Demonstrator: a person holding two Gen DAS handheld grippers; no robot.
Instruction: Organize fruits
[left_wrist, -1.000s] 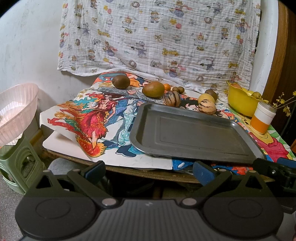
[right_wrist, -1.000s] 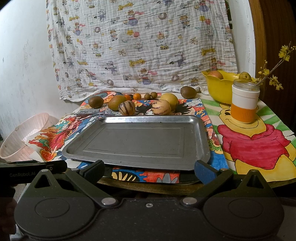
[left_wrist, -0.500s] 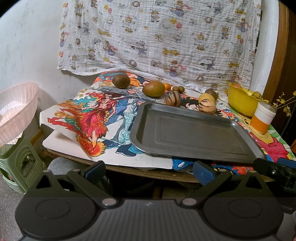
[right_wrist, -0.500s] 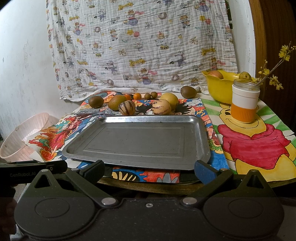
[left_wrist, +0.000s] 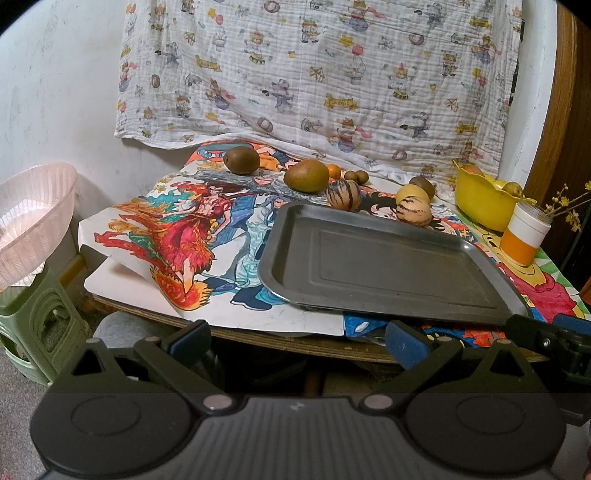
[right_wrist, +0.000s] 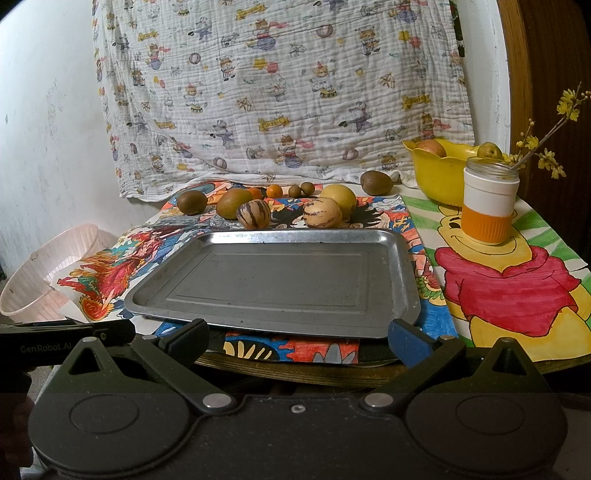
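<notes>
The fruits sit in a loose row just behind the metal tray (right_wrist: 273, 280) on the desk (right_wrist: 295, 373). Left of the tray's far edge lies a brown kiwi (right_wrist: 192, 202), then a larger one (right_wrist: 233, 203), a striped melon (right_wrist: 253, 214), a second striped one (right_wrist: 322, 212) and a yellow fruit (right_wrist: 340, 195). They are round — a careless pinch could send one rolling off the desk's edge. Left tongs (left_wrist: 295, 341) and right tongs (right_wrist: 295, 341) hang spread and empty at the tray's near side, well apart from the fruit.
</notes>
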